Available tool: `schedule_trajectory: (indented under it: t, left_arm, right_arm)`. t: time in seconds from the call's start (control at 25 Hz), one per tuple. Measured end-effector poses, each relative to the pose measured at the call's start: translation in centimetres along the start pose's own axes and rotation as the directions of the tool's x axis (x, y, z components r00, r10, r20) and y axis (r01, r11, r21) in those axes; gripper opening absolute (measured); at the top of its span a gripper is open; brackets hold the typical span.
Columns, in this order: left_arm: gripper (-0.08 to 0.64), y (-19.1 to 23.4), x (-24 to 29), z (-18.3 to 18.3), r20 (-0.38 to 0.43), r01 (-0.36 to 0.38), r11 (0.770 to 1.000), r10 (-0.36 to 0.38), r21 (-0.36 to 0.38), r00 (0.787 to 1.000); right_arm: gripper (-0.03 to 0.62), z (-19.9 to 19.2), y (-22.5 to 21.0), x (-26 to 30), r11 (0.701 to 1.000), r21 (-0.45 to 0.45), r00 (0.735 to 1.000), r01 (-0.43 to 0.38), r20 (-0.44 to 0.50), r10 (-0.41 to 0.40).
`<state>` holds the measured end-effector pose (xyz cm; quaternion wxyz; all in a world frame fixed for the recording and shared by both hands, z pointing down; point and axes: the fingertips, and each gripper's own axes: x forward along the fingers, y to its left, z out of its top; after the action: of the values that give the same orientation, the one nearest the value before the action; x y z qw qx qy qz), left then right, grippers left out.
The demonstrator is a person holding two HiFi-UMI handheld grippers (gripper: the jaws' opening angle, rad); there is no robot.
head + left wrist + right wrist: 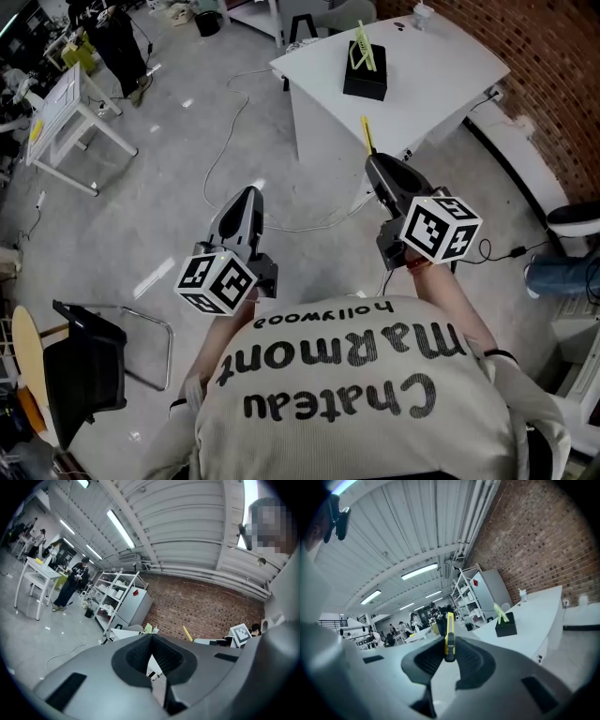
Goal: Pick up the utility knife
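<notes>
Jaws of the right gripper (449, 645) clamp the utility knife (449, 629); the left gripper (151, 641) is closed and empty. On the white table (441, 66) sits a black box (365, 79). The knife hangs just short of that table's near edge, slim and yellow with a black slider.

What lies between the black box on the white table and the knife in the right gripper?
In the head view, only the bare white table shows between the black box and the utility knife clamped in the jaws of the right gripper.
</notes>
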<state>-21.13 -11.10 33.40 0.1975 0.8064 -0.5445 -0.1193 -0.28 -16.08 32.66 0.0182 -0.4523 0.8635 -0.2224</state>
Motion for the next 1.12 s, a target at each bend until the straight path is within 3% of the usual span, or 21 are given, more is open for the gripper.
schedule_trajectory:
  t: [1.12]
  left_arm:
    - [0.002,-1.3,1.4,-0.9,-0.006,-0.022,1.0,0.022,0.006,1.0]
  right_arm:
    - [0.071,-0.5,-3.6,0.0,1.0,-0.01,1.0,0.021,-0.018,-0.021]
